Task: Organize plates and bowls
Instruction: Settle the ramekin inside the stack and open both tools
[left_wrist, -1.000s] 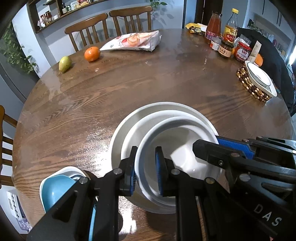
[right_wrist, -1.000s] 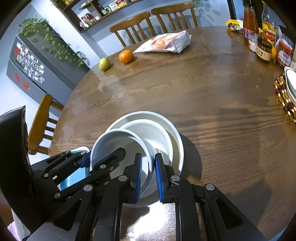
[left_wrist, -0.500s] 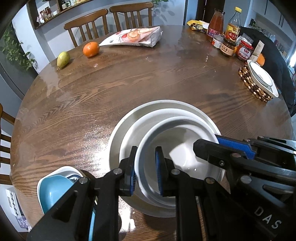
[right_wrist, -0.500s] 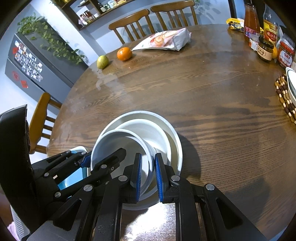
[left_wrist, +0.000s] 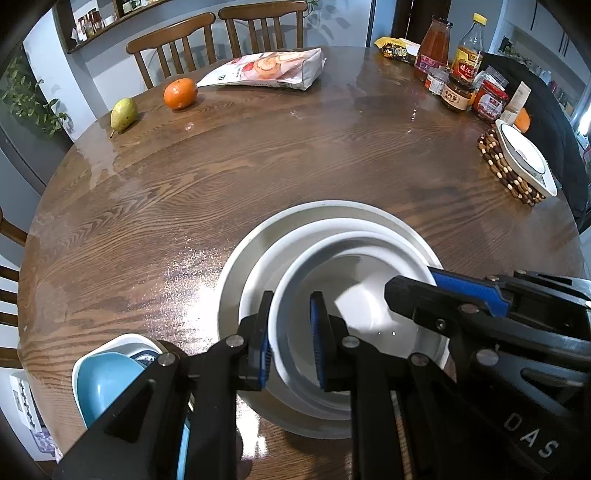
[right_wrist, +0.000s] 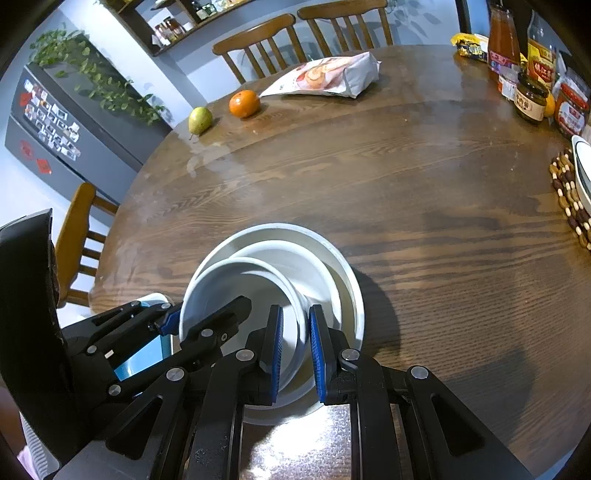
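Scarcely shifted since — glossy white bowl (left_wrist: 354, 295) between both jaws.

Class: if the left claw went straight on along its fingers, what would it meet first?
The left claw already straddles the near rim of the top white bowl. Going on, it would probably meet that bowl's inner wall or floor first; depth is unclear.

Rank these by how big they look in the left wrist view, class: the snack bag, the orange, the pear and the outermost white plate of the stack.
1. outermost white plate, nearest the camera, which enlarges it
2. snack bag
3. orange and pear: they look about alike, so I leave them unranked.
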